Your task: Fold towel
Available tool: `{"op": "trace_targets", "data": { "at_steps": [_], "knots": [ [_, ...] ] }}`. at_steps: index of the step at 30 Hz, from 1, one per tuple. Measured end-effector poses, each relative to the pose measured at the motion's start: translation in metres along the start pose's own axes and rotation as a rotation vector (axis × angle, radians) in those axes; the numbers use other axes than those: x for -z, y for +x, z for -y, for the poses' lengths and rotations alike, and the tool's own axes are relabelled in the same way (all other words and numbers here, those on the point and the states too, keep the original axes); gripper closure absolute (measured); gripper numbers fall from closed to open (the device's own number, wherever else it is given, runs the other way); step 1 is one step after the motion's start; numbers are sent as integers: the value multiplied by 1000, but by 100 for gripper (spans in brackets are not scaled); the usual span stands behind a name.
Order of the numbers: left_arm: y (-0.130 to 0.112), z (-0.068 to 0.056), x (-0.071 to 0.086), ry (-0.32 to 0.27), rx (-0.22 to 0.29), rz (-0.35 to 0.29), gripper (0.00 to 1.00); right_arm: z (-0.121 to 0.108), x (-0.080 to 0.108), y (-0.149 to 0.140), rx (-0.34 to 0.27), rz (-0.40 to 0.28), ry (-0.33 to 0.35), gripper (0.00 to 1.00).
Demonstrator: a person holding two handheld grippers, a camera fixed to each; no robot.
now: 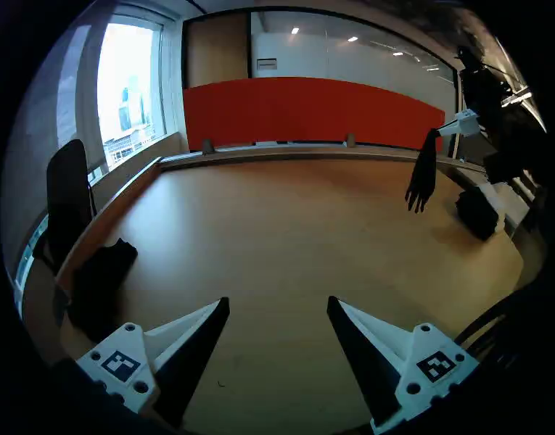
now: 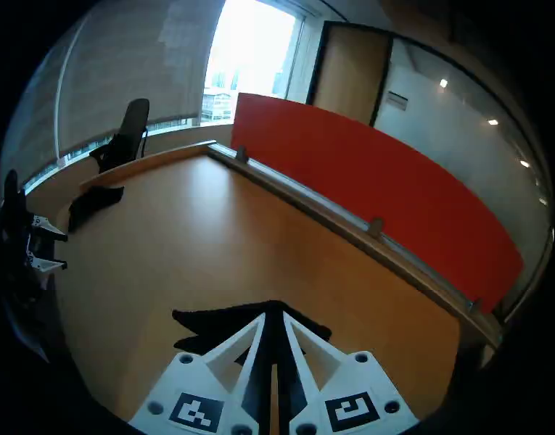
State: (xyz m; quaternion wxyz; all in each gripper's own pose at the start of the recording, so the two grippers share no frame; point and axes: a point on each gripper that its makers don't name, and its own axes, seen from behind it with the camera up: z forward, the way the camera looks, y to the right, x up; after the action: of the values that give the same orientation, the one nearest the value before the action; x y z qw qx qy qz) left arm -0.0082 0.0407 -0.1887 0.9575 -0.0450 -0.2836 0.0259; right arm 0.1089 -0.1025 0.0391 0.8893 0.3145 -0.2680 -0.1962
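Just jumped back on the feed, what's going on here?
A person works with two handheld grippers over a wooden table. The right gripper has its jaws shut on a dark towel, which hangs limp from it above the table. The left gripper is open and holds nothing, some way off from the towel. No fold looks made yet.
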Motion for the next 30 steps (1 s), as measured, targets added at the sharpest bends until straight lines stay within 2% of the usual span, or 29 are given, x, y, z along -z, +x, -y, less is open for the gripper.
{"op": "trace_targets", "data": {
  "at_steps": [14, 30],
  "knots": [
    [0, -2, -4, 5, -3, 12, 0, -56, 24, -32, -45, 50, -44, 98],
    [7, -11, -12, -4, -21, 21, 0, -116, 48, -67, -81, 107, -113, 98]
  ]
}}
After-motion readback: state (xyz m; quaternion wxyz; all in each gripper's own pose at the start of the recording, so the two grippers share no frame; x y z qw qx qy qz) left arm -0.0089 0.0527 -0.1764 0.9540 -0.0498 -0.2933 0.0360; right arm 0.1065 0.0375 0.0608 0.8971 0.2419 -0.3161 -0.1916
